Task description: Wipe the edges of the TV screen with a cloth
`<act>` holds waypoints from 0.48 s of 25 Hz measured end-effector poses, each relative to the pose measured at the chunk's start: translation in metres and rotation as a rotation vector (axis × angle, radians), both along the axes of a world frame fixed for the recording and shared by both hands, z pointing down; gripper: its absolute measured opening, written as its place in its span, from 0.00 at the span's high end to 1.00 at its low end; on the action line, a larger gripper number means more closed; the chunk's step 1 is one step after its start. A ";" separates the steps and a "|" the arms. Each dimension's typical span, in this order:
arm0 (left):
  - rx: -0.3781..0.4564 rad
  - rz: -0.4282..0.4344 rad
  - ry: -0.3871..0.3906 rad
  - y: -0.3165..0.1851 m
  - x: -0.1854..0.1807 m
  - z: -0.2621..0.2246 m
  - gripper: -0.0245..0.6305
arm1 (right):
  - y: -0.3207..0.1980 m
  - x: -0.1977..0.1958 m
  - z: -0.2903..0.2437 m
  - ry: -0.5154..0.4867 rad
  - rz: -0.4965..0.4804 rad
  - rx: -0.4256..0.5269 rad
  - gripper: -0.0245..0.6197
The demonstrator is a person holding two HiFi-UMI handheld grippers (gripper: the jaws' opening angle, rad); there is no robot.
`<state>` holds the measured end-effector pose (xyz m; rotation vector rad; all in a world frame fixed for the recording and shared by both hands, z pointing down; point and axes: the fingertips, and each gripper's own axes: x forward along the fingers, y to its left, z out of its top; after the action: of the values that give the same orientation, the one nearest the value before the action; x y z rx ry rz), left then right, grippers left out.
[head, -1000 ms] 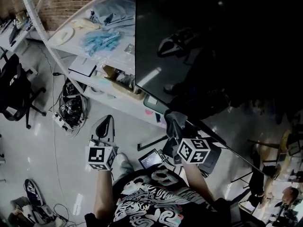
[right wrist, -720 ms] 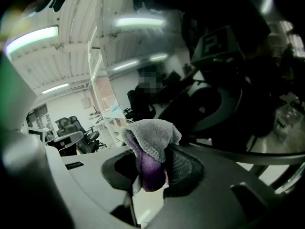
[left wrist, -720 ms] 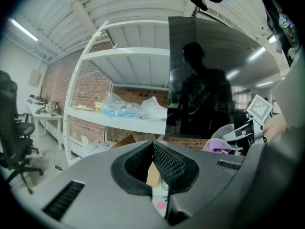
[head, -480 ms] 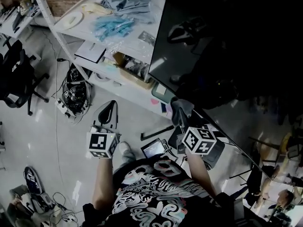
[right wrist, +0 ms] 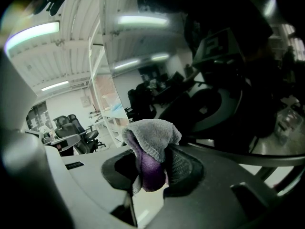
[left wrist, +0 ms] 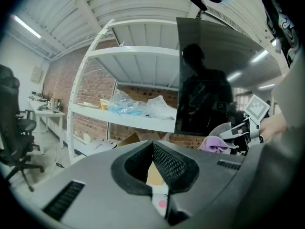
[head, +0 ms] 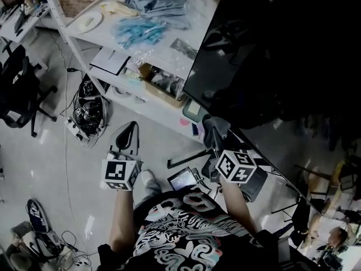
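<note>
Status: R gripper (head: 214, 133) is clamped on the cloth (head: 212, 126), a grey/purple wad bunched between the pads and sticking out past the tips. Cloth sits just right of centre in head view, at the bottom edge of the TV screen (head: 282, 49), near its lower-left corner. Touching vs just off: can't confirm from any view. L gripper (head: 128, 131) is lower left of centre, jaws together w/ nothing between them, well apart from the TV, pointing toward the white rack (head: 163, 55) at upper left.

Judgement: step in hand = wipe along the bottom edge w/ R. Looks early, most of the perimeter prob undone.

How to do it well, imo:
- Lead w/ the protruding cloth, not the jaw tips. Hard plastic on the panel = scratch risk.
- Tilt so the wad lies flat on the edge. Light even pressure, one steady pass, no scrubbing.
- Wad is lopsided in R gripper view. Dragging against the loose side may pull it out.
- At the corner, rotate the wrist to follow the side edge rather than lifting off.
- Push along the edge, not into the panel. Mount isn't visible, so assume it can wobble.
- L has no job here, so park it clear of the rack clutter.
</note>
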<state>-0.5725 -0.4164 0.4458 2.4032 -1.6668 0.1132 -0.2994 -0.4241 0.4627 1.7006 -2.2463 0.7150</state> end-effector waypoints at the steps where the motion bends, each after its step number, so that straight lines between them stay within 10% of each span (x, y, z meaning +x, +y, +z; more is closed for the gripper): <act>1: 0.002 -0.001 0.002 0.000 -0.002 0.000 0.94 | -0.001 -0.002 0.000 0.002 -0.002 0.001 0.75; 12: -0.007 0.016 0.019 -0.006 -0.010 0.011 0.94 | -0.016 -0.025 0.000 0.006 -0.024 0.007 0.75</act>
<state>-0.5826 -0.4221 0.4564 2.4052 -1.6374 0.0986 -0.3240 -0.4405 0.4631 1.6733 -2.2636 0.6966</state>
